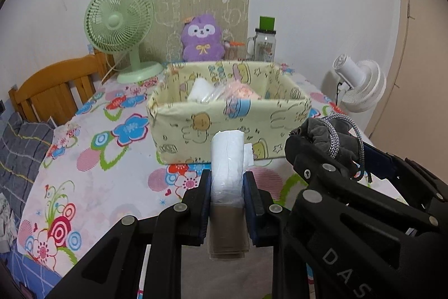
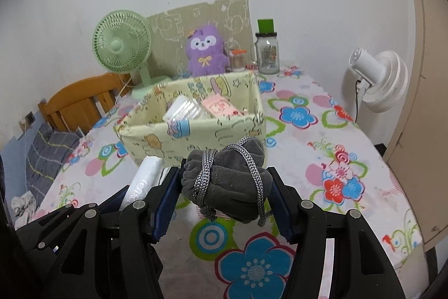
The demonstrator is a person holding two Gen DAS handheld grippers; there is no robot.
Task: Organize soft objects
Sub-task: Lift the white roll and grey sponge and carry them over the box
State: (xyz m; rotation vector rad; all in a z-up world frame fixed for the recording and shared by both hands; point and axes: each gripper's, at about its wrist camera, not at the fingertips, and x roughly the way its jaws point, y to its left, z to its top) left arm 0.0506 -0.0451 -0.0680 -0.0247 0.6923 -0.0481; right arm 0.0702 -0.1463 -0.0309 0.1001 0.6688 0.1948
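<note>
My left gripper (image 1: 227, 181) is shut on a white plastic roll (image 1: 226, 156) and holds it upright above the table, just in front of the yellow fabric box (image 1: 196, 125). My right gripper (image 2: 227, 181) is shut on a grey drawstring pouch (image 2: 226, 184) wrapped in grey cord, held above the table near the box (image 2: 156, 142). The pouch also shows in the left wrist view (image 1: 324, 136); the roll also shows in the right wrist view (image 2: 145, 175). Inside the box lie a white packet (image 1: 200, 90) and a pink packet (image 1: 242, 93).
The floral tablecloth (image 2: 322, 147) covers the table. At the back stand a green fan (image 1: 120, 24), a purple plush (image 1: 201, 38), a cardboard sheet (image 1: 201, 4) and a glass jar with a green lid (image 1: 264, 42). A white fan (image 2: 378, 80) is off the right edge, a wooden chair (image 1: 56, 91) at left.
</note>
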